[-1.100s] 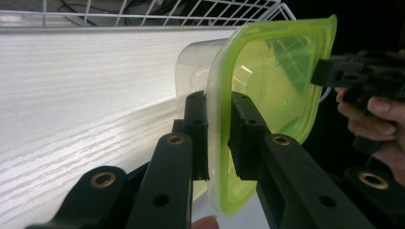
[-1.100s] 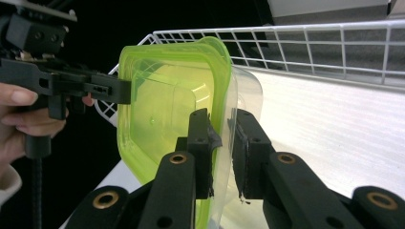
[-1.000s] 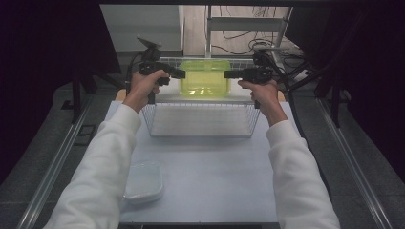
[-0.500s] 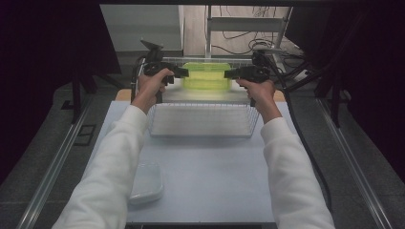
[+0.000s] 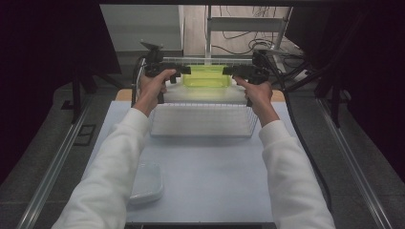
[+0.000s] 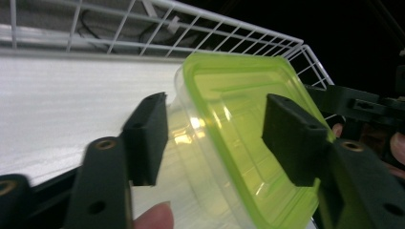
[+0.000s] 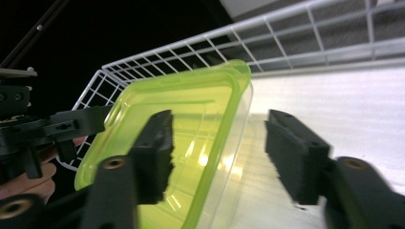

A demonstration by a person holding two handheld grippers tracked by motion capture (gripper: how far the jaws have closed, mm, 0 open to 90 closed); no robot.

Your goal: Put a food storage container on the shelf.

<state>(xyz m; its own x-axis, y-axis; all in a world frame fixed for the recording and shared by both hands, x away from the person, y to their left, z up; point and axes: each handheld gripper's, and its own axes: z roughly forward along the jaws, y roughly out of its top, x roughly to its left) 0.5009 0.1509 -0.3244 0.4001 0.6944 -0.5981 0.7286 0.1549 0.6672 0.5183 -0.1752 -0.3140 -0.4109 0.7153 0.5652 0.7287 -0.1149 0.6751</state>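
A clear plastic container with a lime-green lid (image 5: 206,76) (image 6: 239,124) (image 7: 191,109) lies at the far end of a white wire basket (image 5: 203,121). My left gripper (image 5: 187,70) (image 6: 215,138) is at its left end and my right gripper (image 5: 226,71) (image 7: 219,152) at its right end. Both pairs of jaws have just been opening. They now stand apart with the container's edge between them, and a gap shows at the pads. Each gripper view shows the other gripper beyond the container.
The basket's floor is a white ribbed sheet (image 6: 71,105), with wire walls (image 7: 286,43) rising behind the container. A clear shallow tub (image 5: 145,183) lies on the pale table (image 5: 210,171) near its front left. Dark floor and cables surround the table.
The container has gone from raised and tilted towards the camera to lower at the basket's far end. Both hands shifted slightly away, and both pairs of jaws have spread apart.
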